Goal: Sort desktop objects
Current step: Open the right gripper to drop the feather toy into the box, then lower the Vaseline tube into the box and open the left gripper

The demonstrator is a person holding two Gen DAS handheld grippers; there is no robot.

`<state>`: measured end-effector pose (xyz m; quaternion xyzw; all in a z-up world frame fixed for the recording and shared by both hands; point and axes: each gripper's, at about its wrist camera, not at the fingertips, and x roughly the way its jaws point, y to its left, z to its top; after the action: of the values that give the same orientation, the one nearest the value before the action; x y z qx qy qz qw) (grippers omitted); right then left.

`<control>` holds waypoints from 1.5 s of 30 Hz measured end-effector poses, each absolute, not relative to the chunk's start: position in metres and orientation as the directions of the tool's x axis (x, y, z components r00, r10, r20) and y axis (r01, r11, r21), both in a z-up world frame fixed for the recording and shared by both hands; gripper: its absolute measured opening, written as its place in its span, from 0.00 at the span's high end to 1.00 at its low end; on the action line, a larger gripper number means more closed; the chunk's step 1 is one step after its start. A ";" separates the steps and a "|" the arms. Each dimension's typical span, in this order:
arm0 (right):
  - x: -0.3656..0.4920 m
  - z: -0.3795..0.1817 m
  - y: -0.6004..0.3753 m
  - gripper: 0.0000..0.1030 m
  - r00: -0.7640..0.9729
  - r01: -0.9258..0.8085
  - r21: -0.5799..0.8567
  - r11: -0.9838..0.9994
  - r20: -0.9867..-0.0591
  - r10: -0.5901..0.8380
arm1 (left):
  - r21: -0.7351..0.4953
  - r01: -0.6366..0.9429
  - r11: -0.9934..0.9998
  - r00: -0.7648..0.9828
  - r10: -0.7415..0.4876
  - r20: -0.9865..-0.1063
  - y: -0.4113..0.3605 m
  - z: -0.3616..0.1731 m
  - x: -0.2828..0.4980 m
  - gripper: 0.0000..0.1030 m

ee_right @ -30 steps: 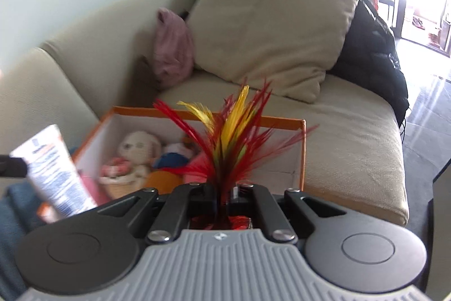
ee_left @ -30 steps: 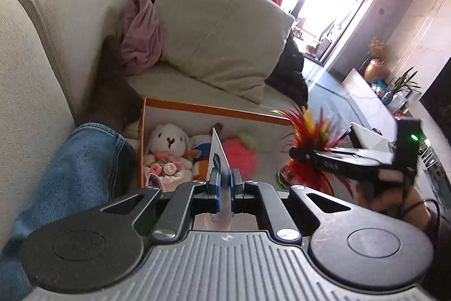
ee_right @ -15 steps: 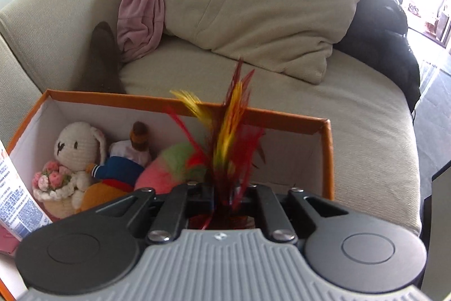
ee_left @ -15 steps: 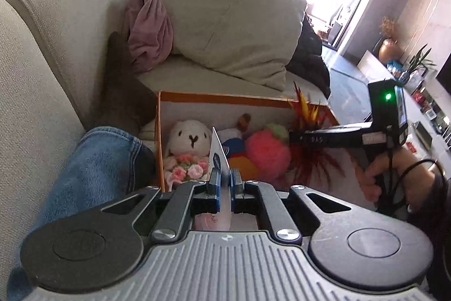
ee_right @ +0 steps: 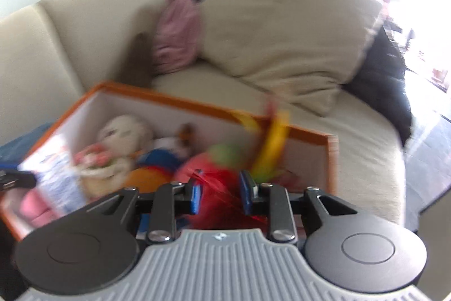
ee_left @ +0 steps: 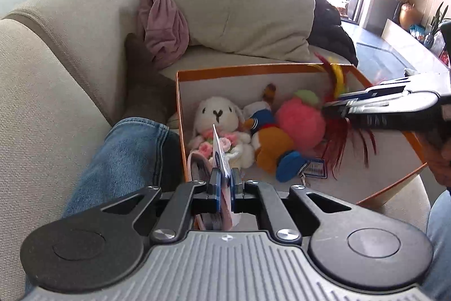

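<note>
An orange-rimmed box (ee_left: pixel 253 68) sits on the sofa and holds a white bunny (ee_left: pixel 217 114), a duck toy (ee_left: pixel 270 143) and a pink plush ball (ee_left: pixel 301 123). My left gripper (ee_left: pixel 224 182) is shut on a white tube (ee_left: pixel 220 157) over the box's near left corner. My right gripper (ee_right: pixel 220 193) has its jaws apart over the box, with the red and yellow feather toy (ee_right: pixel 267 148) between and below them; this view is blurred. In the left wrist view the right gripper (ee_left: pixel 332 106) reaches in from the right with the feathers (ee_left: pixel 346 140) hanging at its tip.
A large beige cushion (ee_left: pixel 245 2), a pink cloth (ee_left: pixel 163 27) and a black garment (ee_left: pixel 329 27) lie on the sofa behind the box. A jeans-clad leg (ee_left: pixel 124 157) is left of the box. A low cabinet with plants (ee_left: pixel 417 30) stands far right.
Both grippers have moved lower over the box. The right gripper's jaws have opened and the feather toy is dropping into the box. The left gripper still holds the tube.
</note>
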<state>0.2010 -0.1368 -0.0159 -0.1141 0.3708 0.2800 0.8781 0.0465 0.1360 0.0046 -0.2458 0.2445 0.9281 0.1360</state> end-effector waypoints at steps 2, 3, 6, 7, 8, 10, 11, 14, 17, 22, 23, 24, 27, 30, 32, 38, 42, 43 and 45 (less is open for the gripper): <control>0.192 -0.020 -0.121 0.71 0.499 -0.640 0.030 0.767 -0.743 0.446 | 0.407 -0.326 -0.853 -0.859 0.088 -0.504 0.136 0.003 0.051 0.94; 0.189 -0.023 -0.115 0.71 0.469 -0.664 0.040 0.747 -0.756 0.457 | 0.413 -0.325 -0.851 -0.861 0.086 -0.502 0.136 0.002 0.052 0.94; 0.179 -0.035 -0.093 0.73 0.375 -0.714 0.081 0.696 -0.795 0.477 | 0.429 -0.293 -0.854 -0.870 0.052 -0.491 0.137 -0.001 0.057 0.94; 0.175 -0.039 -0.088 0.74 0.347 -0.720 0.101 0.687 -0.805 0.481 | 0.429 -0.276 -0.860 -0.871 0.036 -0.489 0.136 -0.002 0.058 0.94; 0.176 -0.043 -0.082 0.77 0.316 -0.724 0.122 0.679 -0.816 0.484 | 0.425 -0.277 -0.862 -0.871 0.038 -0.490 0.136 -0.002 0.059 0.93; 0.176 -0.049 -0.073 0.83 0.276 -0.722 0.154 0.674 -0.829 0.486 | 0.410 -0.254 -0.876 -0.868 0.020 -0.496 0.134 -0.001 0.059 0.93; 0.179 -0.052 -0.068 0.83 0.260 -0.715 0.169 0.678 -0.836 0.483 | 0.402 -0.258 -0.878 -0.866 0.026 -0.500 0.132 -0.001 0.059 0.93; 0.184 -0.055 -0.059 0.85 0.202 -0.708 0.220 0.672 -0.848 0.490 | 0.381 -0.269 -0.885 -0.859 0.042 -0.510 0.129 0.000 0.059 0.93; 0.183 -0.057 -0.048 0.90 0.175 -0.720 0.218 0.659 -0.862 0.476 | 0.374 -0.252 -0.893 -0.863 0.032 -0.505 0.125 0.000 0.058 0.93; 0.183 -0.060 -0.042 0.91 0.158 -0.728 0.228 0.647 -0.862 0.481 | 0.295 -0.233 -0.927 -0.846 0.044 -0.532 0.113 0.004 0.059 0.93; 0.182 -0.060 -0.042 0.91 0.163 -0.731 0.219 0.647 -0.864 0.477 | 0.293 -0.229 -0.928 -0.847 0.042 -0.529 0.112 0.005 0.059 0.93; 0.182 -0.061 -0.042 0.91 0.165 -0.731 0.217 0.647 -0.864 0.476 | 0.297 -0.230 -0.927 -0.850 0.043 -0.525 0.112 0.005 0.061 0.93; 0.179 -0.059 -0.043 0.91 0.167 -0.732 0.211 0.648 -0.866 0.471 | 0.292 -0.216 -0.932 -0.856 0.037 -0.515 0.111 0.008 0.065 0.88; 0.177 -0.057 -0.043 0.91 0.171 -0.730 0.207 0.652 -0.867 0.467 | 0.260 -0.211 -0.942 -0.857 0.050 -0.512 0.109 0.014 0.070 0.79; 0.175 -0.056 -0.044 0.90 0.183 -0.728 0.194 0.658 -0.869 0.460 | 0.249 -0.183 -0.951 -0.858 0.031 -0.513 0.107 0.017 0.074 0.76; 0.167 -0.052 -0.047 0.90 0.225 -0.725 0.150 0.672 -0.871 0.437 | 0.225 -0.126 -0.966 -0.862 -0.006 -0.507 0.101 0.023 0.084 0.73; 0.162 -0.049 -0.049 0.89 0.251 -0.727 0.121 0.675 -0.869 0.427 | 0.204 -0.095 -0.974 -0.858 -0.023 -0.512 0.097 0.026 0.089 0.73; 0.161 -0.048 -0.050 0.89 0.257 -0.727 0.115 0.677 -0.868 0.424 | 0.199 -0.094 -0.975 -0.858 -0.022 -0.512 0.096 0.027 0.090 0.73; 0.159 -0.046 -0.052 0.89 0.269 -0.726 0.104 0.679 -0.866 0.420 | 0.194 -0.069 -0.979 -0.857 -0.041 -0.514 0.095 0.028 0.092 0.73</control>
<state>0.1587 -0.0521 -0.0464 -0.1593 0.4800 0.3673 0.7806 0.0917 0.0950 0.0276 -0.2677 0.1033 0.9579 0.0074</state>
